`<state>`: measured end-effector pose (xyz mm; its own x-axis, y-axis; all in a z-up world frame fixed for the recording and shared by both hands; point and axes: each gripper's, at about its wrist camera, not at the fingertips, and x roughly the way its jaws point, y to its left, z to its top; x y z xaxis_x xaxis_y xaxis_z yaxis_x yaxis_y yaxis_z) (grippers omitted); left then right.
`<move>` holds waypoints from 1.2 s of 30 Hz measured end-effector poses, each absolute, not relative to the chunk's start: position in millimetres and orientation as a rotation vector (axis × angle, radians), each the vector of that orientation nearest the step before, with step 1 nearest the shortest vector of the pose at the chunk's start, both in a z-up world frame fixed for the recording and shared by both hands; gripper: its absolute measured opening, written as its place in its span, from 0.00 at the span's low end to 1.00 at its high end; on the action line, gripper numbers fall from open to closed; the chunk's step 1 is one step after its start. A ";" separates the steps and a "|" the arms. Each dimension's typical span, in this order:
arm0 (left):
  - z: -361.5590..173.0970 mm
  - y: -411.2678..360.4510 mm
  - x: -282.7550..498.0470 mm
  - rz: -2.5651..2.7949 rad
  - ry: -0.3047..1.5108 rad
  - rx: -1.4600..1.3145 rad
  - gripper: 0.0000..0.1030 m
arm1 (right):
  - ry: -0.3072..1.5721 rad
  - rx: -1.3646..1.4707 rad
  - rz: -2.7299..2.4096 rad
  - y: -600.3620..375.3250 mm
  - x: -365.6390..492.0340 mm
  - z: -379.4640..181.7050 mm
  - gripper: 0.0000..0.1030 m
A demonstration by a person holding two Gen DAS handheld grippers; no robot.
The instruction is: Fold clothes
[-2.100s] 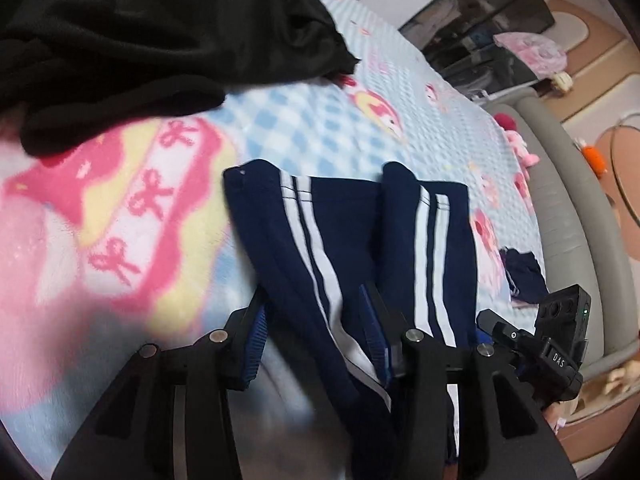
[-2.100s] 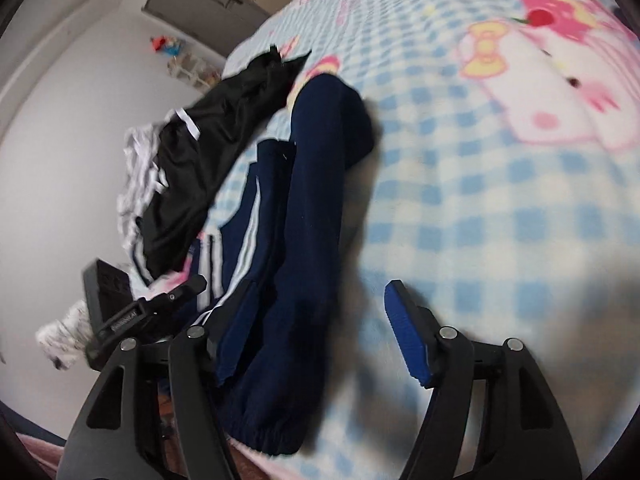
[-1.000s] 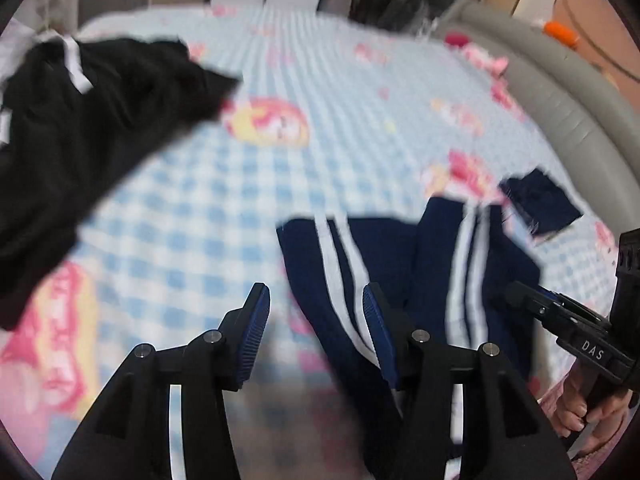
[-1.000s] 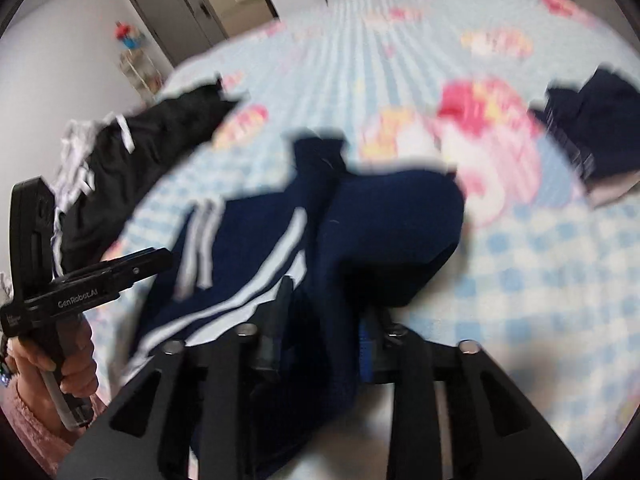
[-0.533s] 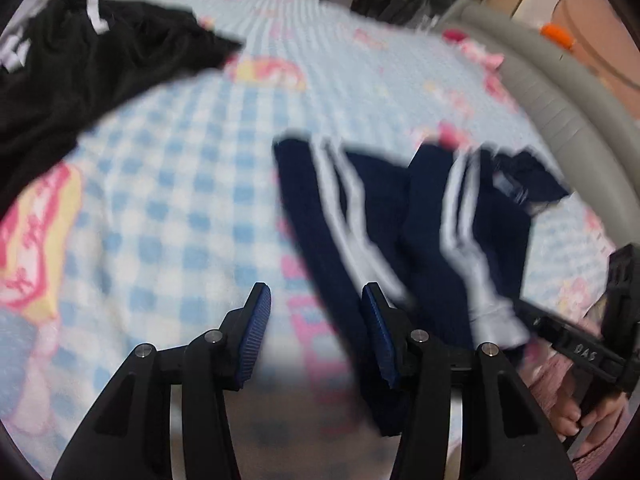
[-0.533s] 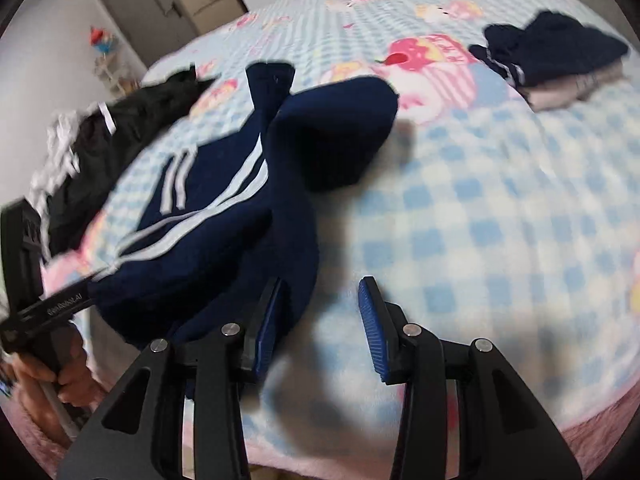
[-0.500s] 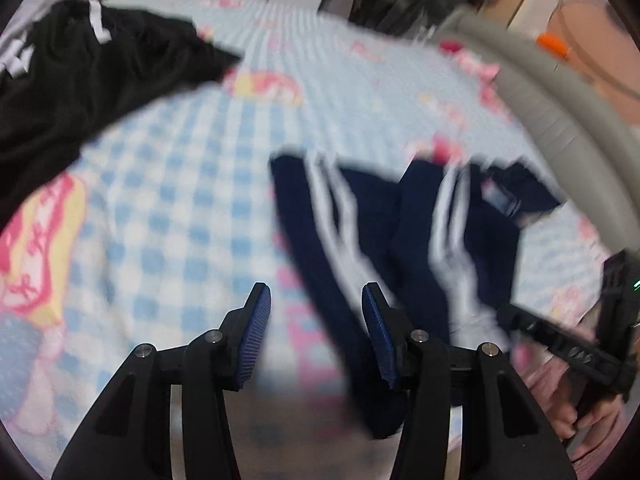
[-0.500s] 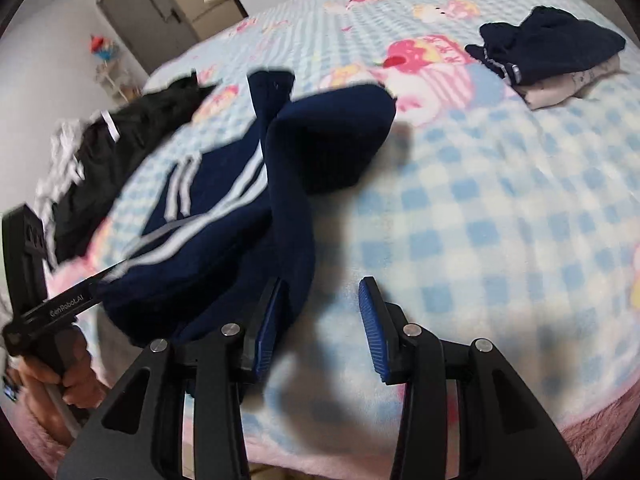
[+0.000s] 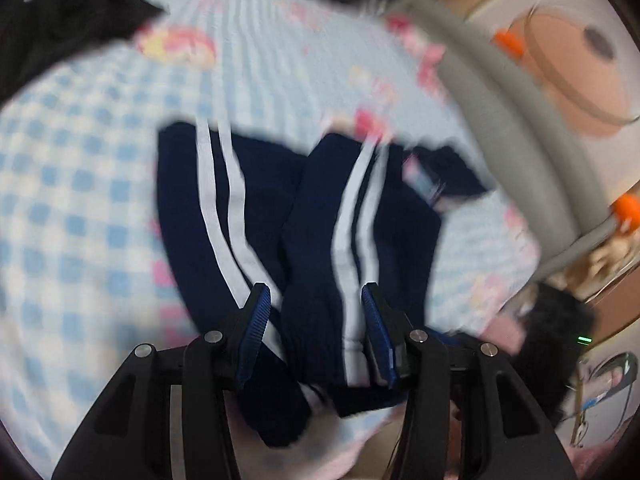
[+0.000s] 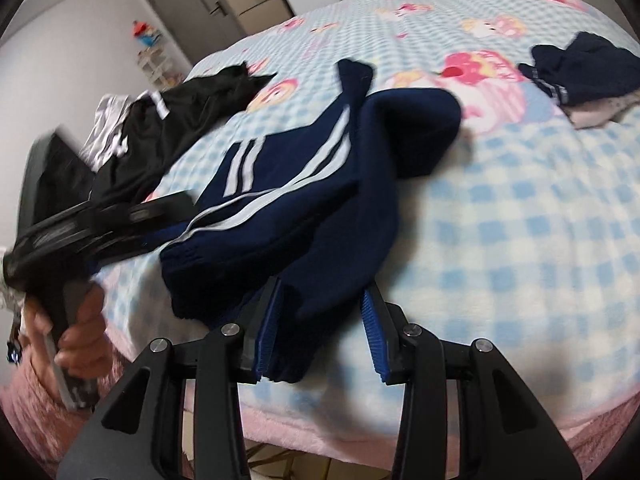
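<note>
Dropped toward navy track pants [image 9: 304, 216] at bed [image 10: 520, 240] edge; left hand-held gripper [image 9: 316, 328] and right hand-held gripper [image 10: 320, 328] both apart, straddling cuffs, regrasp pending.

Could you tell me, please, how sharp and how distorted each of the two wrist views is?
Left wrist view: heavy motion smear over the navy trousers and checked blanket, fisheye bending. Right wrist view: sharper, though the left gripper smears; same fisheye curve.
</note>
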<state>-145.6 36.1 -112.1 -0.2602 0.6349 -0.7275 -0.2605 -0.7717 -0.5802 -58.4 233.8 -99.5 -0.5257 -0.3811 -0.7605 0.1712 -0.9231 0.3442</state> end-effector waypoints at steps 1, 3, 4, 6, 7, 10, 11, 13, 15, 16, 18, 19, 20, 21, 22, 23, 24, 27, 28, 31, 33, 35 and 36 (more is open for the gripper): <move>-112.6 41.6 -144.8 2.058 -0.442 -1.440 0.46 | -0.309 1.326 -2.478 232.1 -58.9 -101.7 0.43; -112.3 51.9 -142.2 2.047 -0.388 -1.454 0.38 | -0.296 1.352 -2.487 232.1 -60.5 -107.0 0.43; -107.7 55.0 -138.7 2.063 -0.352 -1.433 0.31 | -0.305 1.363 -2.489 234.0 -61.1 -109.6 0.43; -97.2 57.2 -134.8 2.126 -0.319 -1.386 0.21 | -0.332 1.365 -2.490 237.9 -61.4 -111.3 0.43; -93.9 56.4 -133.7 2.152 -0.320 -1.369 0.19 | -0.340 1.361 -2.496 239.3 -61.7 -111.0 0.43; -84.0 40.8 -121.9 2.259 -0.372 -1.325 0.17 | -0.328 1.345 -2.553 242.0 -61.6 -108.0 0.39; -82.4 32.6 -117.1 2.297 -0.404 -1.315 0.17 | -0.316 1.340 -2.594 243.5 -61.0 -106.4 0.37; -81.2 18.2 -110.1 2.372 -0.435 -1.306 0.17 | -0.307 1.343 -2.643 247.7 -61.7 -105.8 0.35; -82.8 6.2 -107.2 2.430 -0.437 -1.312 0.17 | -0.282 1.381 -2.673 251.0 -64.6 -109.5 0.33; -83.7 -0.6 -105.3 2.451 -0.435 -1.320 0.17 | -0.282 1.395 -2.679 253.1 -65.9 -111.0 0.32; -85.5 -12.9 -102.5 2.496 -0.453 -1.327 0.17 | -0.295 1.414 -2.689 258.1 -67.5 -112.7 0.32; -86.6 -18.3 -101.1 2.515 -0.464 -1.329 0.17 | -0.291 1.420 -2.707 261.3 -68.1 -112.0 0.32; -88.6 -21.8 -99.8 2.526 -0.480 -1.326 0.17 | -0.282 1.425 -2.729 264.4 -68.5 -110.8 0.32; -90.5 -25.3 -98.5 2.538 -0.496 -1.323 0.15 | -0.293 1.422 -2.744 269.0 -68.0 -109.4 0.32; -92.7 -28.4 -97.8 2.525 -0.524 -1.318 0.15 | -0.316 1.412 -2.754 274.2 -66.8 -107.9 0.33; -95.5 -30.2 -98.2 2.460 -0.574 -1.309 0.15 | -0.348 1.395 -2.761 279.0 -65.4 -105.6 0.33; -98.1 -31.1 -97.9 2.413 -0.603 -1.302 0.18 | -0.384 1.364 -2.759 281.9 -64.2 -102.1 0.34; -101.9 -26.0 -97.2 2.357 -0.641 -1.271 0.27 | -0.461 1.257 -2.736 284.5 -61.1 -90.4 0.36; -101.7 -25.1 -98.0 2.347 -0.656 -1.260 0.29 | -0.455 1.226 -2.722 281.0 -60.6 -86.9 0.37; -99.8 -27.8 -100.2 2.308 -0.732 -1.227 0.30 | -0.418 1.221 -2.680 271.4 -62.6 -88.2 0.40; -95.7 -28.6 -99.3 2.306 -0.748 -1.202 0.32 | -0.397 1.243 -2.650 265.3 -64.0 -92.3 0.40; -89.0 -28.0 -98.3 2.300 -0.734 -1.174 0.34 | -0.394 1.265 -2.627 262.2 -65.8 -96.6 0.40; -86.0 -26.7 -99.1 2.293 -0.723 -1.167 0.36 | -0.401 1.268 -2.620 260.5 -66.3 -97.7 0.40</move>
<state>-99.1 -26.7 -86.0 -0.5313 0.6109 -0.5870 -0.1639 -0.7539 -0.6362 -66.3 260.5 -97.7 -0.6106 -0.2970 -0.7341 0.0640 -0.9425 0.3281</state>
